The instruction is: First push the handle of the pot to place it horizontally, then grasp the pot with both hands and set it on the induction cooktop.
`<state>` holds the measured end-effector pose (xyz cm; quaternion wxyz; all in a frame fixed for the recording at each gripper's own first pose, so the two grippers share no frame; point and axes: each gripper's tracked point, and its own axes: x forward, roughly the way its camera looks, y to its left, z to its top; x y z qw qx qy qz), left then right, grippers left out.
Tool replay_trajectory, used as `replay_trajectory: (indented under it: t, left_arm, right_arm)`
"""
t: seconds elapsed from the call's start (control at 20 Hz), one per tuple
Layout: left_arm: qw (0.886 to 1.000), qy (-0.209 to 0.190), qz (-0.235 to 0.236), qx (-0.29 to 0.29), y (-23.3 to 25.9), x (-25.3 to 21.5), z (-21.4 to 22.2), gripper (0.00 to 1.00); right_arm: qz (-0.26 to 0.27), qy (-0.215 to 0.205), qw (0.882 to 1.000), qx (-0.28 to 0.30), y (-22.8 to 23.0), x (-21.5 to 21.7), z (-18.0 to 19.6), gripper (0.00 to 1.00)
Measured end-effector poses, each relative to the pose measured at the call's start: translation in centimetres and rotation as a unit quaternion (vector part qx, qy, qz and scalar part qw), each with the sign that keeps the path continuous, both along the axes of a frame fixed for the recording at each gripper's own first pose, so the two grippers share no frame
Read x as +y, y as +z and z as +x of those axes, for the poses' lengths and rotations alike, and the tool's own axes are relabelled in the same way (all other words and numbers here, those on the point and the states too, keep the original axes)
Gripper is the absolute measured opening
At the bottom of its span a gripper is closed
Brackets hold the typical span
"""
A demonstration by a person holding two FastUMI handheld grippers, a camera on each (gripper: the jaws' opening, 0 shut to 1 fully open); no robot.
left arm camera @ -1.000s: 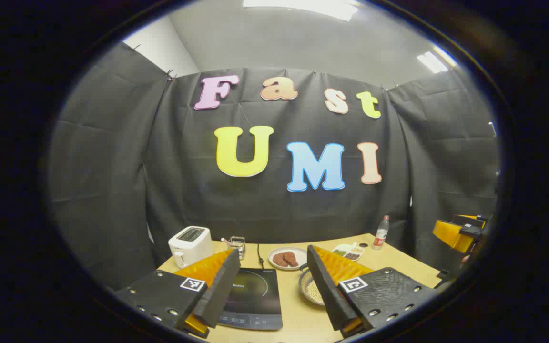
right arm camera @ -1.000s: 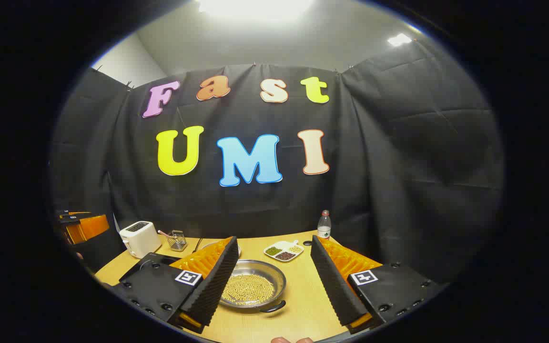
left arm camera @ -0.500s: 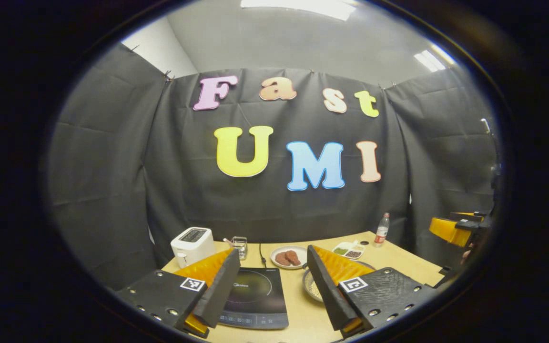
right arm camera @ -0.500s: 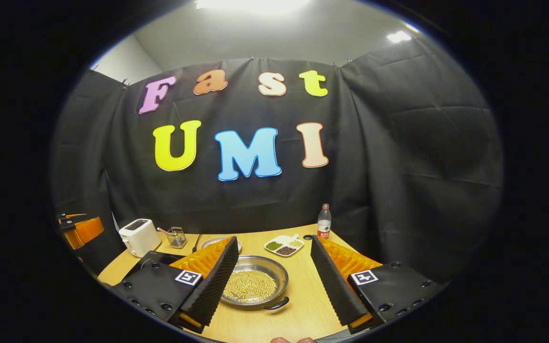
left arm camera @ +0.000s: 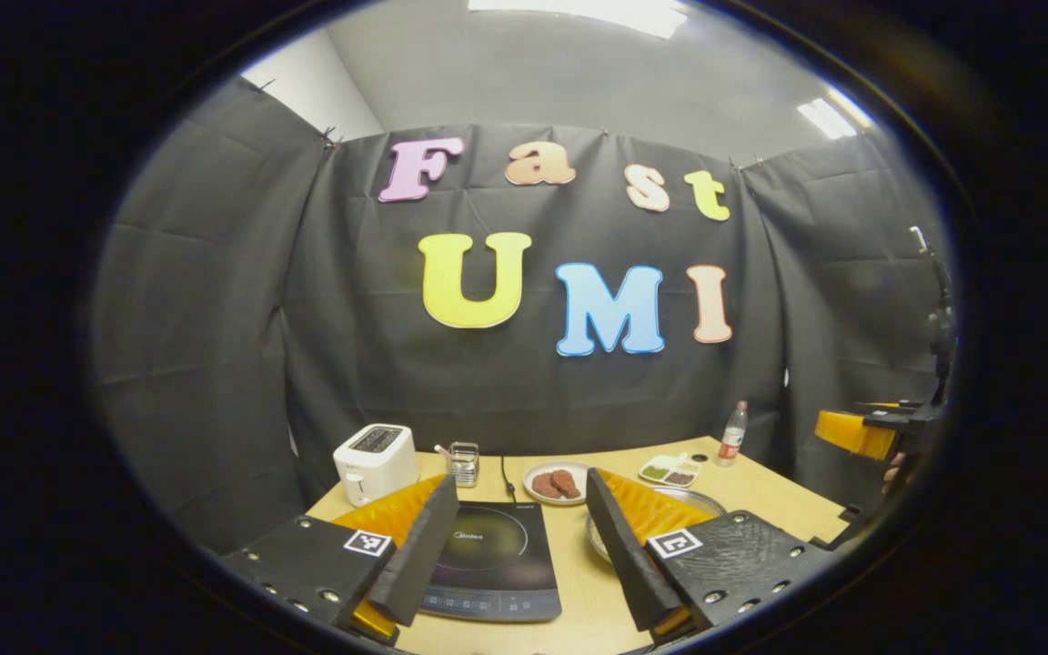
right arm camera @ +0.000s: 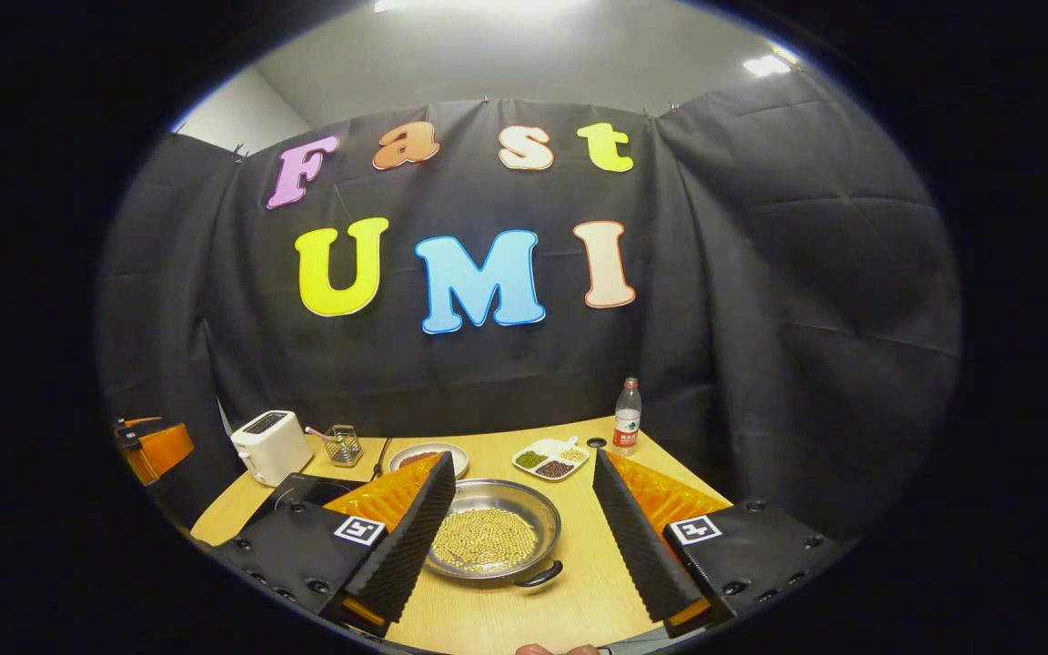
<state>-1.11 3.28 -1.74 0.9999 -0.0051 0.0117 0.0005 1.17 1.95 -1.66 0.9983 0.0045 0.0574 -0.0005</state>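
Shallow round stainless-steel pot [right arm camera: 493,539], upright on the light wooden tabletop, its floor covered by a layer of small pale-yellow beans. One dark looped handle [right arm camera: 540,577] at the near rim, angled toward the lower right in the right gripper view. Flat black rectangular glass induction cooktop [left arm camera: 492,564], lying flat on the same tabletop just beside the pot and apart from it, with a faint ring marked on top and a control strip along its near edge.
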Motion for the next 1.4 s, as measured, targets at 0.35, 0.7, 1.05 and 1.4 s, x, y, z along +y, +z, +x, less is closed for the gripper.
replay_trajectory:
  t: [0.35, 0.7, 1.05, 1.4]
  left_arm:
    - [1.0, 0.002, -0.016, 0.012, -1.5, 0.5, 0.2, 0.84]
    - [0.999, 0.007, -0.028, 0.033, -2.9, 2.4, -0.1, 0.87]
    - [0.999, 0.021, -0.035, 0.034, -3.9, 5.1, -1.2, 0.84]
    - [0.998, 0.022, -0.042, 0.048, -4.2, 5.7, -0.1, 0.84]
  right_arm:
    - [-0.015, 0.036, 0.999, 0.037, -0.9, 2.5, 1.6, 0.98]
    - [-0.03, 0.042, 0.994, 0.101, -2.8, 3.9, 4.4, 1.0]
    - [-0.043, 0.075, 0.978, 0.191, -7.1, 6.6, 5.5, 0.78]
    - [-0.062, 0.113, 0.944, 0.304, -13.1, 7.9, 4.7, 0.05]
